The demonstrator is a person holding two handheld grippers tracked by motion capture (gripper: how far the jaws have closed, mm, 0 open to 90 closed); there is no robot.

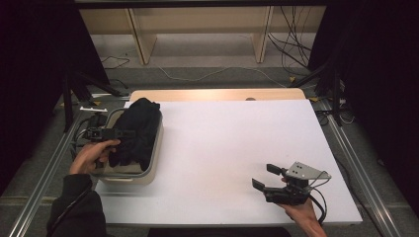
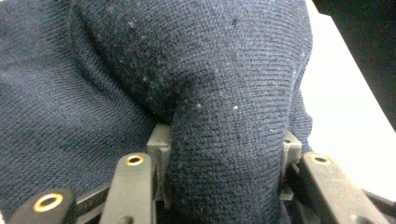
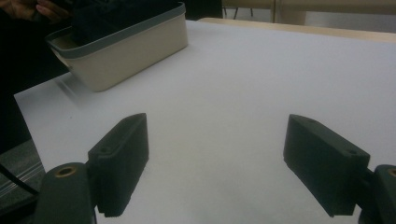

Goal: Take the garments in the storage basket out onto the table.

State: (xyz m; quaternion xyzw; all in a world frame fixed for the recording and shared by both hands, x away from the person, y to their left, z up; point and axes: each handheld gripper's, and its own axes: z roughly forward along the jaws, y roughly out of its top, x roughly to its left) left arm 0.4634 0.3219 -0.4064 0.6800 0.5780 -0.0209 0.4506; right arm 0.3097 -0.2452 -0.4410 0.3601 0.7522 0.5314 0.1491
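**Dark knit pinched over the tub, other gripper idle**

Seen from the high view, my left gripper (image 1: 118,134) sits at the left of the frame, its jaws reaching into the one dark knit garment (image 1: 139,131) heaped in the single cream tub (image 1: 154,157). That tub stands on the left part of the white table (image 1: 237,148). My left hand (image 1: 94,154) grips the tool from the lower left, the forearm in a dark sleeve (image 1: 76,207) rising from the bottom edge. At the lower right, my right gripper (image 1: 267,177) rests low over the table with its jaws spread, well apart from the tub; my right hand (image 1: 302,212) holds it from below.

Through the left gripper view, my left gripper (image 2: 224,149) is clamped on a thick fold of the dark knit garment (image 2: 140,70), which bulges between the two jaws. A strip of white table (image 2: 345,107) shows at the right.

Through the right gripper view, my right gripper (image 3: 215,154) has both jaws wide apart with bare white table (image 3: 261,79) between them. The cream tub (image 3: 130,51) stands at the upper left, dark cloth inside it.
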